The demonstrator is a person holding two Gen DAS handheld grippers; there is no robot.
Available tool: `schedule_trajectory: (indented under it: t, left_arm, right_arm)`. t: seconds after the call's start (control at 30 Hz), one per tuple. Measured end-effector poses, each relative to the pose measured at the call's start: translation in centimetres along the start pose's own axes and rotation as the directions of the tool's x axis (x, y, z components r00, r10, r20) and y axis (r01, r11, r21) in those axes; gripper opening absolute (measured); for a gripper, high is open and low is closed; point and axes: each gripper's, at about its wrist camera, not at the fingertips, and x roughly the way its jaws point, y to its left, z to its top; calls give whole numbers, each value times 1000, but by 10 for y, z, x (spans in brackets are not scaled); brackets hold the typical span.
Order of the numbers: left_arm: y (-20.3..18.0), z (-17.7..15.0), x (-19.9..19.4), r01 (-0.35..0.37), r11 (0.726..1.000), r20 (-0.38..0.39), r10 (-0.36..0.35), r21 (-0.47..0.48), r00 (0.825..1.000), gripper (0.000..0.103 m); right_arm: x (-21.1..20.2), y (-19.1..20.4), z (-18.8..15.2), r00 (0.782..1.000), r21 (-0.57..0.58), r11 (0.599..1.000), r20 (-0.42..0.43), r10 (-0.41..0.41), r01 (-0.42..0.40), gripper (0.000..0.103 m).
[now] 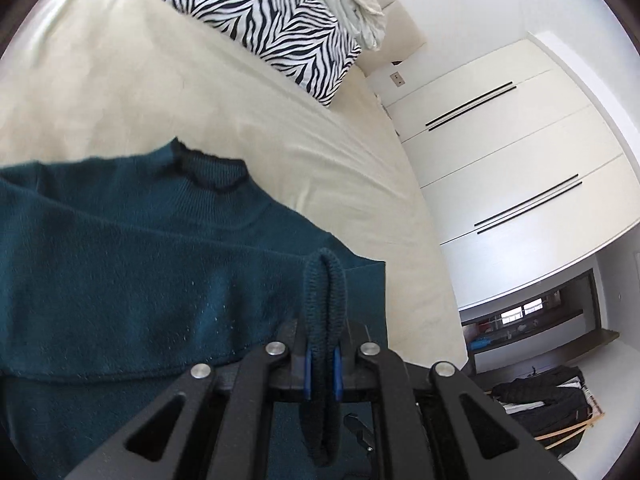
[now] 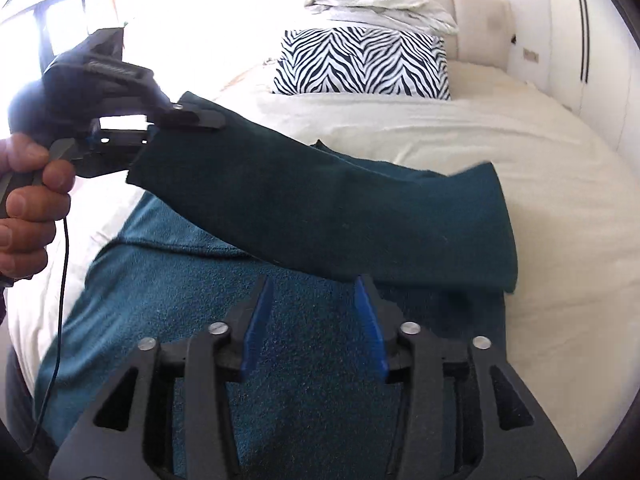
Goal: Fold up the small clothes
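The left hand-held gripper [image 1: 322, 364] pinches the ribbed cuff [image 1: 324, 300] of the teal knitted sweater [image 2: 280, 320], which lies on the cream bed [image 2: 540, 160], its sleeve lifted across the body; the right hand-held gripper [image 2: 314, 320] hovers empty, jaws apart. Folding seems barely begun.

You work in home bedroom. Wide bed under cream sheet [image 2: 500, 128] fills your view, zebra-striped black-and-white pillow [image 2: 362, 62] at its head, crumpled white bedding [image 2: 380, 6] piled on pillow, padded beige headboard [image 2: 476, 12] behind. White built-in wardrobe doors with long black bar handles [image 1: 500, 152] line wall. Bright window [image 2: 60, 16] beside bed.
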Motion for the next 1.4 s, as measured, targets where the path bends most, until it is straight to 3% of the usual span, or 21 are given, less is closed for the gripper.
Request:
schedule_trajectory:
  t: [0.2, 0.33, 0.43, 0.57, 0.83, 0.97, 1.17, 1.27, 1.4]
  left_arm:
    - [-51, 12, -25, 4, 983, 34, -10, 181, 999, 8]
    - [-64, 21, -21, 7, 975, 37, -16, 223, 999, 8]
    - [-45, 26, -25, -18, 983, 51, 9, 181, 999, 8]
    - [10, 27, -27, -74, 994, 50, 70, 77, 996, 8]
    - [119, 20, -5, -169, 979, 22, 172, -116, 985, 8]
    - [130, 12, 8, -170, 979, 3, 171, -111, 985, 8]
    - [142, 10, 13, -158, 980, -1, 159, -122, 987, 9]
    - [147, 5, 21, -163, 979, -18, 162, -119, 987, 9]
    - [158, 0, 24, -140, 979, -14, 140, -148, 990, 9]
  right_arm:
    - [12, -40, -15, 993, 242, 966, -44, 109, -96, 49]
    - [18, -62, -20, 986, 341, 930, -48, 160, -135, 49]
    - [20, -77, -17, 978, 431, 884, -22, 209, -179, 49]
    - [21, -107, -19, 967, 556, 801, 19, 254, -221, 49]
    - [52, -166, -24, 932, 784, 540, 132, 338, -307, 50]
    - [78, -180, -18, 919, 821, 462, 176, 354, -336, 50]
    - [89, -220, -21, 911, 865, 317, 310, 272, -389, 47]
    - [89, -230, -28, 900, 863, 286, 345, 267, -416, 42]
    - [91, -234, -37, 897, 862, 287, 345, 275, -419, 33]
